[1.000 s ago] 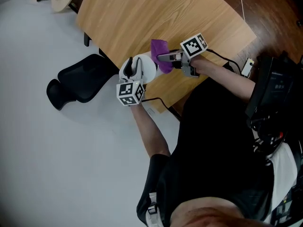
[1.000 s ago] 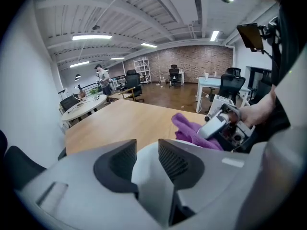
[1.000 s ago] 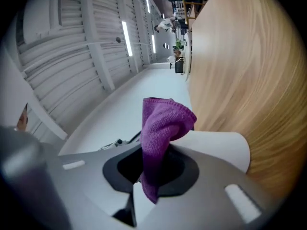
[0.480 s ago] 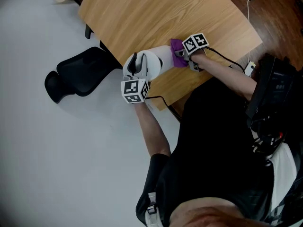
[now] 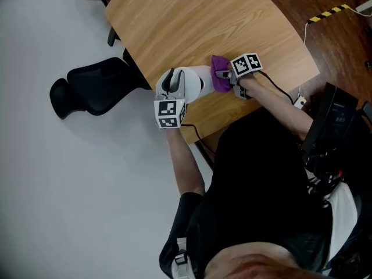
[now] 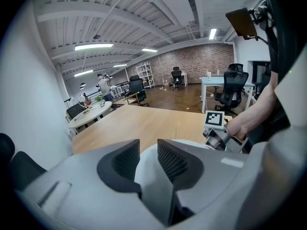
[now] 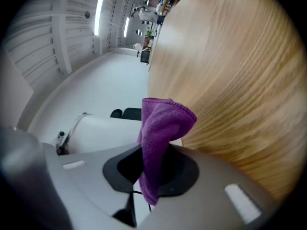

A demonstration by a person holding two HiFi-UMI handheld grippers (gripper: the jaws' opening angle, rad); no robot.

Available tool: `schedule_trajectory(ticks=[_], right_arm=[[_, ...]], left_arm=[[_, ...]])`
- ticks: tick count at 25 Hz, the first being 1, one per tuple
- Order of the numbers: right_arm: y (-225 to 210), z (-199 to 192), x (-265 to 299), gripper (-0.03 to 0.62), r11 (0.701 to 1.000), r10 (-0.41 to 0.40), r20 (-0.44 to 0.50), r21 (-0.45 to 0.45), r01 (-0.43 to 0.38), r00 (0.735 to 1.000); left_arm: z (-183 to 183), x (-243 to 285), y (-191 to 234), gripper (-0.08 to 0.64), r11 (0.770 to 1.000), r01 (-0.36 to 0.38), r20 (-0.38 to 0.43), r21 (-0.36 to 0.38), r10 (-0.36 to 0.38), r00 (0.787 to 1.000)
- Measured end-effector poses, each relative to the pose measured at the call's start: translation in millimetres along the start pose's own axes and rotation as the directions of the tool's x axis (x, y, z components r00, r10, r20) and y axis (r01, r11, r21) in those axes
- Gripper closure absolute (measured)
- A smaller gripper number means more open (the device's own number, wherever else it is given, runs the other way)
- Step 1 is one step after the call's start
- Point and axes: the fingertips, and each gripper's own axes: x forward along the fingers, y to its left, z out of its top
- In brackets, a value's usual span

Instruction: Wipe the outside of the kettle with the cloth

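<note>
Right gripper (image 5: 224, 74), clamped on the purple cloth (image 5: 220, 81), has the white kettle (image 5: 190, 81) touching just to its left on the tabletop (image 5: 203, 22), while left gripper (image 6: 148, 159) jaws, just closing, grip the kettle's far side.

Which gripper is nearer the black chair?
Left. The left gripper, fingers just closing on the kettle, is on its side toward the chair; the right gripper, holding the cloth, is on the far side.
</note>
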Motion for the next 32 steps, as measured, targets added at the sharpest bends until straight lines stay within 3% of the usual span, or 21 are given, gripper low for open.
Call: schedule_trajectory(ticks=[2,5,7,8,9,11,15,18,25,29,32], right_arm=[[45,20,-14,0.546,0.994,0.113,0.067,-0.006,-0.113,0.991],[127,48,-37,0.546,0.949,0.315,0.140,-0.024,-0.315,0.939],[180,59,-42,0.546,0.866,0.465,0.098,-0.257,-0.429,0.880],[197,56,-36,0.546,0.822,0.500,0.057,-0.343,-0.454,0.864],[206,50,-25,0.546,0.802,0.509,0.023,-0.377,-0.464,0.861],[203,42,1,0.541,0.817,0.484,-0.004,-0.357,-0.453,0.875],[156,36,24,0.541,0.928,0.340,0.019,-0.170,-0.332,0.940],[121,32,28,0.541,0.967,0.236,0.024,-0.102,-0.233,0.971],[41,32,41,0.545,0.995,0.010,-0.005,-0.096,-0.010,1.000],[-18,33,50,0.545,0.979,-0.180,-0.030,-0.100,0.176,0.983],[-38,31,52,0.543,0.967,-0.240,-0.049,-0.105,0.234,0.970]], left_arm=[[7,0,3,0.526,1.000,-0.008,-0.003,0.006,0.008,1.000],[11,-1,6,0.528,1.000,-0.013,0.005,0.010,0.013,1.000],[5,-5,7,0.528,1.000,-0.015,0.023,0.010,0.015,1.000],[0,-9,8,0.528,1.000,-0.016,0.032,0.012,0.016,0.999],[-4,-15,12,0.528,1.000,-0.019,0.040,0.012,0.019,0.999],[-5,-27,23,0.528,0.999,-0.035,0.052,0.006,0.034,0.998],[8,-37,29,0.528,0.998,-0.053,0.058,-0.018,0.054,0.997],[10,-36,27,0.528,0.999,-0.051,0.068,-0.005,0.051,0.996],[5,-31,18,0.528,0.998,-0.056,0.060,0.011,0.055,0.997],[-1,-23,21,0.526,0.999,-0.031,0.062,0.014,0.030,0.998],[7,-32,26,0.515,0.999,-0.001,0.145,-0.052,0.008,0.989]])
